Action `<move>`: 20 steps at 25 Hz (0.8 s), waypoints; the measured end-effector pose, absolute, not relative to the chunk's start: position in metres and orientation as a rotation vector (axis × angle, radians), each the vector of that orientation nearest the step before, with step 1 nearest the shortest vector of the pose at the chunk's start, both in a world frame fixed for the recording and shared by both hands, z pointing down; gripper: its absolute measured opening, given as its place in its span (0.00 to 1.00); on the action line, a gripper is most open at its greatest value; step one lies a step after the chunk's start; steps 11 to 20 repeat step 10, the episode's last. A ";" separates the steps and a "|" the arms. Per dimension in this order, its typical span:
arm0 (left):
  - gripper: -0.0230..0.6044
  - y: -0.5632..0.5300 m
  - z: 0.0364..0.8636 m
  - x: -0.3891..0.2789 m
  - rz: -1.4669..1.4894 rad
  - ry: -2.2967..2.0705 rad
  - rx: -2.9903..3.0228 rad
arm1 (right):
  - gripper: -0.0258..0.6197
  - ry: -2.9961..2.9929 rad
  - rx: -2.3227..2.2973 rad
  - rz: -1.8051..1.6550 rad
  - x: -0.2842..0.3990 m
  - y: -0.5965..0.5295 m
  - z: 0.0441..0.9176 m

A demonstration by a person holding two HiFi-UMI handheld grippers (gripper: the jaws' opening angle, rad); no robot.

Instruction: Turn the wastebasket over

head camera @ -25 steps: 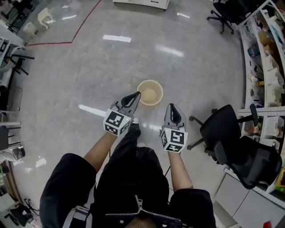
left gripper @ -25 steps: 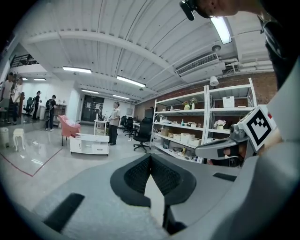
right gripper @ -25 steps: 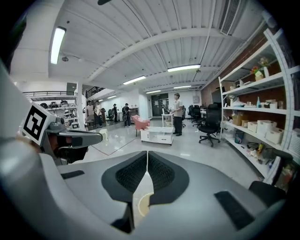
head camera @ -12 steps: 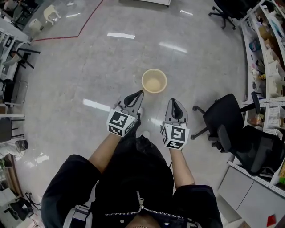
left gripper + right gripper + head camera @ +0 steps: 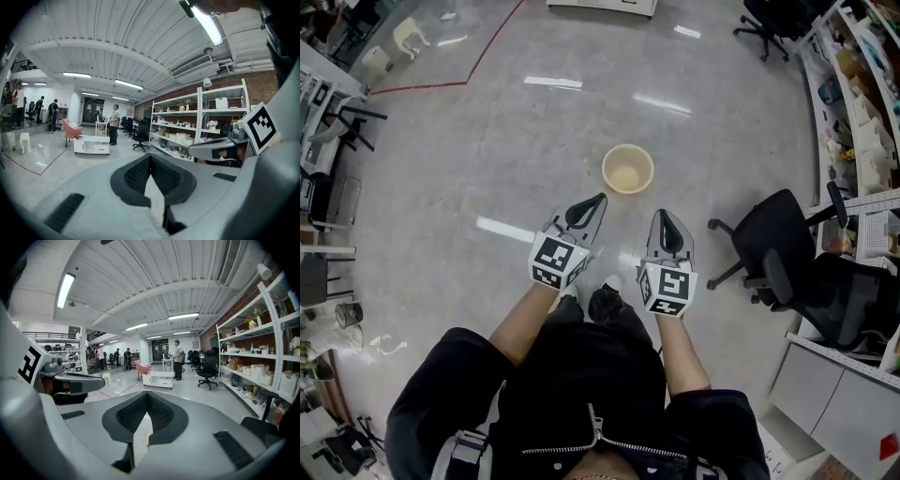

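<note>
The wastebasket (image 5: 628,169), a round cream tub, stands upright on the grey floor with its mouth facing up. My left gripper (image 5: 600,198) hangs near and slightly left of it, jaws shut and empty, a short gap from the rim. My right gripper (image 5: 660,214) hangs near and right of it, also shut with nothing in it. In the left gripper view the left gripper (image 5: 150,156) has its black pads (image 5: 136,176) pressed together. In the right gripper view the right gripper (image 5: 147,394) shows the same. Both views look level across the room, over the basket.
A black office chair (image 5: 787,258) stands close on the right, before shelving (image 5: 862,122) full of boxes. Another chair (image 5: 769,23) is at the far right. A red floor line (image 5: 478,66) runs far left. A white low cabinet (image 5: 91,144) and people stand far off.
Both grippers have drawn back from the wastebasket and risen a little. The left one was right at the rim and now stands apart. The basket stays upright in place.
</note>
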State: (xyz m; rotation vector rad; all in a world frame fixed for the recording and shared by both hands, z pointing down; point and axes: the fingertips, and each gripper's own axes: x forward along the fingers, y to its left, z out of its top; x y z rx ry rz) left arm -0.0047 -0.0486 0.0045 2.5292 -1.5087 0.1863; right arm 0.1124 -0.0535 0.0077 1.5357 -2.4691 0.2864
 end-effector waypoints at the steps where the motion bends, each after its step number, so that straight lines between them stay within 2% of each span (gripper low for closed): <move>1: 0.04 -0.046 0.003 -0.007 0.181 -1.506 2.536 | 0.05 -2.468 1.544 0.279 0.109 -0.050 0.005; 20: 0.04 -0.016 -0.006 -0.026 0.160 -1.460 2.570 | 0.05 -2.447 1.628 0.281 0.085 -0.015 -0.003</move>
